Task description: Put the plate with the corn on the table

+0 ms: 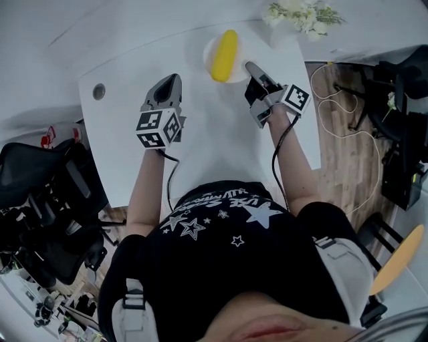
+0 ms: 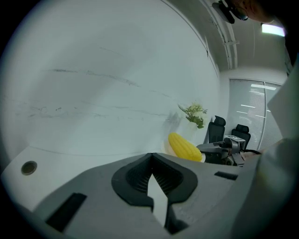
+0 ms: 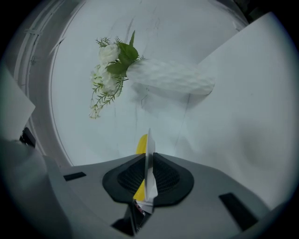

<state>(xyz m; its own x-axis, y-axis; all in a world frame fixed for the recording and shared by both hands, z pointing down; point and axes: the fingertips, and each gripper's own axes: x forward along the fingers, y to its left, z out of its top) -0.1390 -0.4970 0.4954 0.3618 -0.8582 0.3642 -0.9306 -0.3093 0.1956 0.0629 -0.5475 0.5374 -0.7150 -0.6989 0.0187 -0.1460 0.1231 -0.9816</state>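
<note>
Black fabric printed with white stars, a person's shirt (image 1: 221, 227), is filling the bottom of the head view. Both arms are reaching forward over a white table (image 1: 200, 153). The left gripper (image 1: 175, 79) is hovering over the middle of the table, its jaws meeting at the tips with nothing between them. The right gripper (image 1: 250, 66) is pinching the right rim of a small white plate (image 1: 208, 52). In the right gripper view the plate is showing edge-on, clamped between the ribbed pads. A yellow corn cob (image 1: 224, 55) is lying lengthwise on the plate, over the far part of the table. Whether the plate is resting on the surface cannot be told. A white textured vase (image 3: 173, 79) of white flowers (image 1: 301, 15) is standing near the far right corner, just beyond the plate.
</note>
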